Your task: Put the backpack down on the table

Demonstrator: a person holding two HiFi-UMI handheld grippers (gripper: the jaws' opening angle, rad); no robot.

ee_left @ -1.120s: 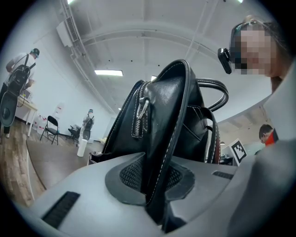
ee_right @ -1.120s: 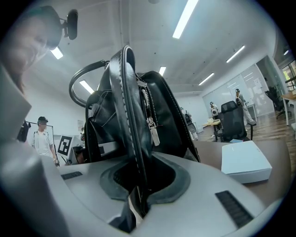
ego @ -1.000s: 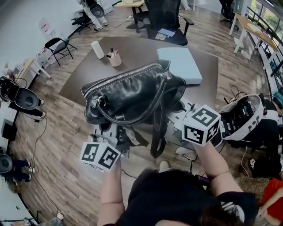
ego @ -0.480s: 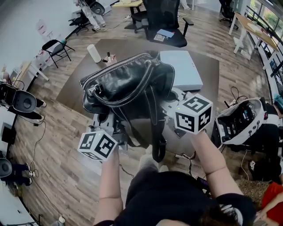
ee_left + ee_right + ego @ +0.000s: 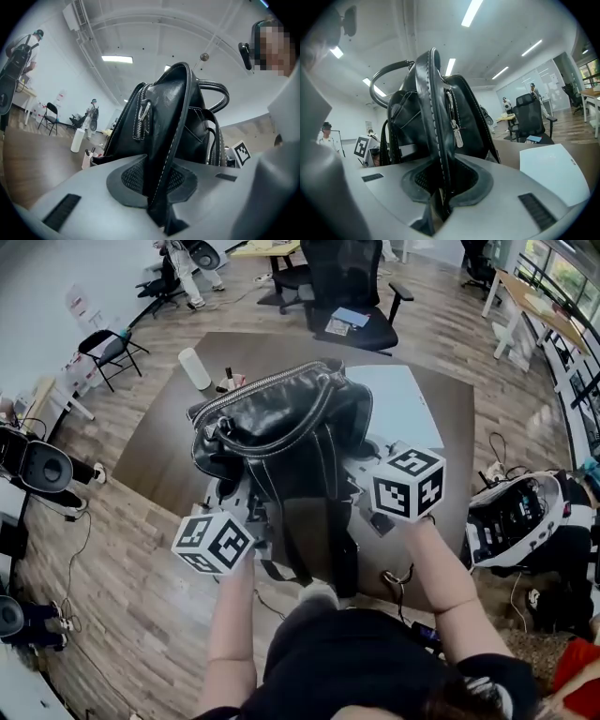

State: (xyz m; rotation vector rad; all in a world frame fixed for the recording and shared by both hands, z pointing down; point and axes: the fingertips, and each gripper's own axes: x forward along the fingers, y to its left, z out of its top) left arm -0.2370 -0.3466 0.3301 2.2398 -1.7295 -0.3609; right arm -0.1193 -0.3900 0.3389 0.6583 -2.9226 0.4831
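A: backpack down yet?
B: can't tell tbh, it's over the brown tabletop, near side. Left tongs clamped on 1 strap, right tongs clamped on the other strap.

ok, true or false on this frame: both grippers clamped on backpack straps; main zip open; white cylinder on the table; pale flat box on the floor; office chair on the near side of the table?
1. The left gripper and the right gripper are each shut on a strap of the backpack. True.
2. The main zip is open. False: it is closed along the length that shows.
3. A white cylinder stands on the table. True.
4. The pale flat box lies on the floor. False: it lies on the table, beside the backpack.
5. The office chair is on the near side of the table. False: it stands at the far side.
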